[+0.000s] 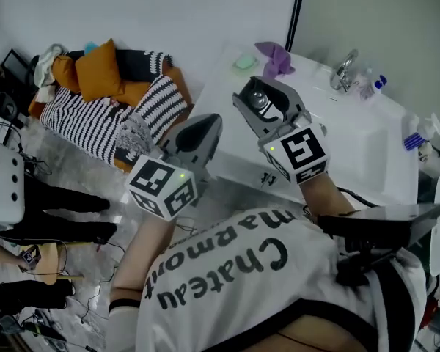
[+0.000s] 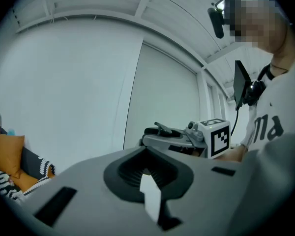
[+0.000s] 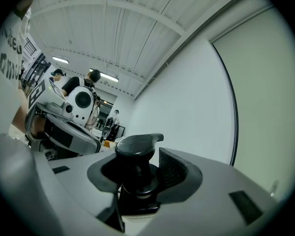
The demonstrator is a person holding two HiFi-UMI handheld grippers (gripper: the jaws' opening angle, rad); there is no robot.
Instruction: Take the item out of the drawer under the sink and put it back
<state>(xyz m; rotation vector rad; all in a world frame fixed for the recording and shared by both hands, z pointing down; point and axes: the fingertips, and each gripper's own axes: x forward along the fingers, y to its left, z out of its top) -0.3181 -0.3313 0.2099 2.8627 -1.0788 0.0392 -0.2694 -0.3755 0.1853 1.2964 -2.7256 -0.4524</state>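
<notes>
Head view has both my claws raised in front of my white T-shirt. My right claw (image 1: 259,94) is clamped on the item (image 3: 136,154), a dark bottle-like thing with a flat black cap that runs out to a point on one side. In the right gripper view the ribbed pad on one side lies against its neck. From above, the item's top shows round and shiny, held in the air over the near left corner of the white sink (image 1: 367,160).

My left claw (image 1: 204,127) holds nothing. Its two halves are together, with only a thin pale sliver between them in the left gripper view. It sits just beside the right claw, over the floor (image 1: 95,174).

At the sink's far edge are a faucet (image 1: 343,70), a purple cloth (image 1: 277,57) and a pale green lump (image 1: 244,62). By the wall, a sofa (image 1: 143,90) carries an orange cushion (image 1: 99,70) and a striped blanket (image 1: 88,123).
</notes>
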